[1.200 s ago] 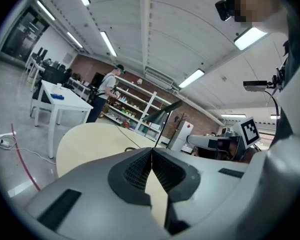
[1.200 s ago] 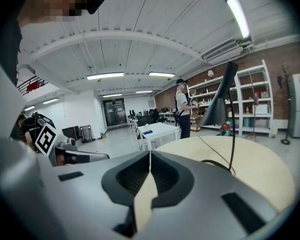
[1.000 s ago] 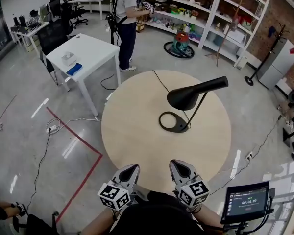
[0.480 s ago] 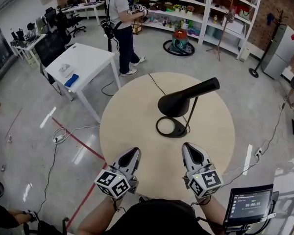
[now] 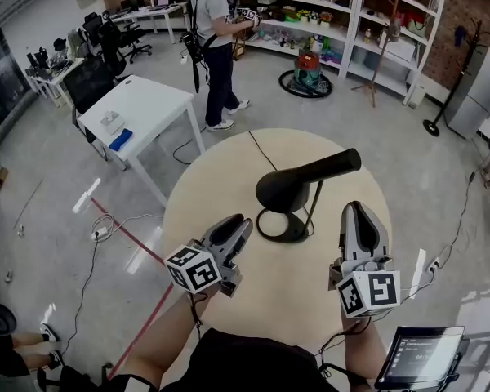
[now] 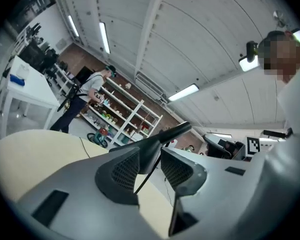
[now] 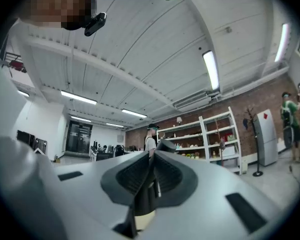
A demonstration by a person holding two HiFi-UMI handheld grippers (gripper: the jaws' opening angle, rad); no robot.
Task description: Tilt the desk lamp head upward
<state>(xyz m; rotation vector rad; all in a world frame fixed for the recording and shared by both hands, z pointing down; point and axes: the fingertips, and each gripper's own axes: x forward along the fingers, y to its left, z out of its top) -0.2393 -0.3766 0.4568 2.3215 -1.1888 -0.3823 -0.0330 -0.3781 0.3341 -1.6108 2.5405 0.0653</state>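
1. Desk lamp (image 5: 298, 182): black, just right of frame centre, upright on a round table (image 5: 212, 194) of pale wood. Ring base (image 5: 279, 227) flat on the tabletop. Cone head (image 5: 282, 190) points down-left, its long neck slanting toward the upper right.
2. Left gripper (image 5: 235, 229): lower centre-left, over the table's near part, tips aimed at the lamp, apart from it. Jaws have just been opening and stand parted, with nothing between them; lamp seen beyond the gap.
3. Right gripper (image 5: 359, 212): lower right, near the lamp base, not touching. Jaws clenched together, empty.
4. Background: white table (image 5: 143, 104) upper left; person (image 5: 216, 23) by shelving (image 5: 355, 23), top.
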